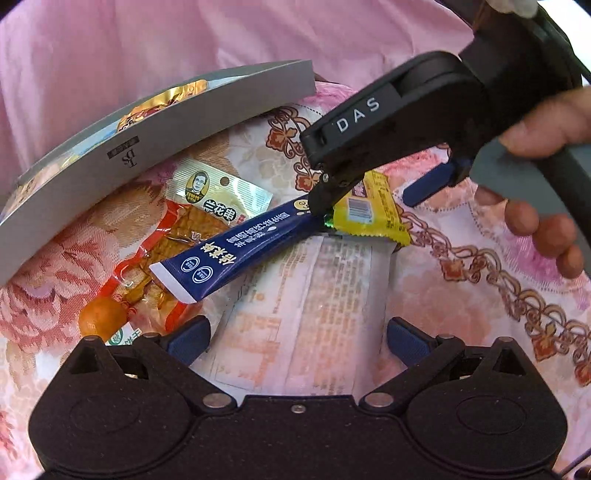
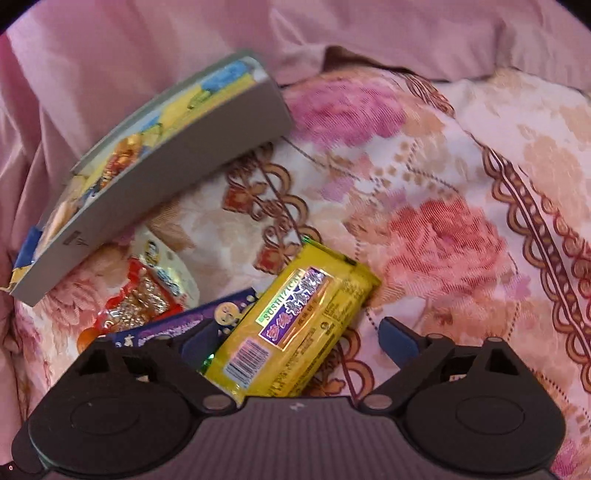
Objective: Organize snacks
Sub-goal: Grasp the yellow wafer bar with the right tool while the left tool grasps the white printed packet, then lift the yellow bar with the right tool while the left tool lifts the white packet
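Snacks lie on a floral quilt (image 1: 461, 295). A yellow packet (image 2: 295, 325) sits between the fingers of my right gripper (image 2: 297, 339), which is open, its blue pads (image 2: 399, 336) clear of the wrapper. In the left wrist view the same yellow packet (image 1: 373, 210) is straddled by the right gripper (image 1: 373, 197) from the upper right. A navy stick pack (image 1: 236, 247) lies across a red tofu snack pack (image 1: 173, 251). My left gripper (image 1: 297, 339) is open above a pale white packet (image 1: 303, 314). A grey box (image 1: 147, 147) holding several snacks lies at the left.
A plain pink sheet (image 2: 369, 29) is bunched behind the quilt and the grey box (image 2: 184, 162). A person's hand (image 1: 535, 221) grips the right gripper's handle at the right edge. An orange round snack (image 1: 101, 317) lies by the left finger.
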`<action>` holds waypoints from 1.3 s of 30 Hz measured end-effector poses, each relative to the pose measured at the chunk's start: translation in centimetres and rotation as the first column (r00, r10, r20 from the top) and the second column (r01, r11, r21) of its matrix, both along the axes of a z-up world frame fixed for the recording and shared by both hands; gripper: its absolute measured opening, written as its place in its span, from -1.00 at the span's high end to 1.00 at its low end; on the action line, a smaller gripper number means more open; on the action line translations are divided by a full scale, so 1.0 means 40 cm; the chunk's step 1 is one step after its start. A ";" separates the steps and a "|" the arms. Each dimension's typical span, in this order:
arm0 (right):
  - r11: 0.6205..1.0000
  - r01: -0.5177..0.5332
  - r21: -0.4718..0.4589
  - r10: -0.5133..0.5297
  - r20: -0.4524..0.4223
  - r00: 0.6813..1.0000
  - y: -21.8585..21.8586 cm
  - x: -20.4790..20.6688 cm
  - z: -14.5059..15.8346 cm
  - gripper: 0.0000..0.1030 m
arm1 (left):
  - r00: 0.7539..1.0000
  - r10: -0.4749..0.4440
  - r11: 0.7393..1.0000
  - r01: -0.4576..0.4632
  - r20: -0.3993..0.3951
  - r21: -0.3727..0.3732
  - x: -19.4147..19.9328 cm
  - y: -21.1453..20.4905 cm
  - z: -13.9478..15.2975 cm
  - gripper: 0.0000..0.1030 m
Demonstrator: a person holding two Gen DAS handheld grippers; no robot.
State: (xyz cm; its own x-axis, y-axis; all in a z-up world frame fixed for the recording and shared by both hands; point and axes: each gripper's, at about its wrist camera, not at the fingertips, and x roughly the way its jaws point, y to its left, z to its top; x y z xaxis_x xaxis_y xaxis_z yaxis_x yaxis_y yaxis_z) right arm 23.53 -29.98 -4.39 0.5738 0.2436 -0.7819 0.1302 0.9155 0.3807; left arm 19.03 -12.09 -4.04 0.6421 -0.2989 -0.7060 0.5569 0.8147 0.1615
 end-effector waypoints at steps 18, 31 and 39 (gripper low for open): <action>0.992 -0.099 -0.081 0.105 0.070 0.992 -0.017 -0.138 -0.008 0.00 | 0.984 0.149 0.979 -0.161 -0.101 -0.122 -0.091 0.081 0.017 -0.54; 0.900 -0.288 -0.326 0.347 0.138 0.928 0.117 -0.275 -0.006 0.01 | 0.967 0.214 0.954 -0.237 -0.135 -0.185 -0.253 0.221 0.021 -0.53; 0.853 -0.376 -0.363 0.457 0.170 0.873 0.190 -0.337 0.003 0.00 | 0.971 0.201 0.952 -0.224 -0.127 -0.207 -0.261 0.233 0.016 -0.61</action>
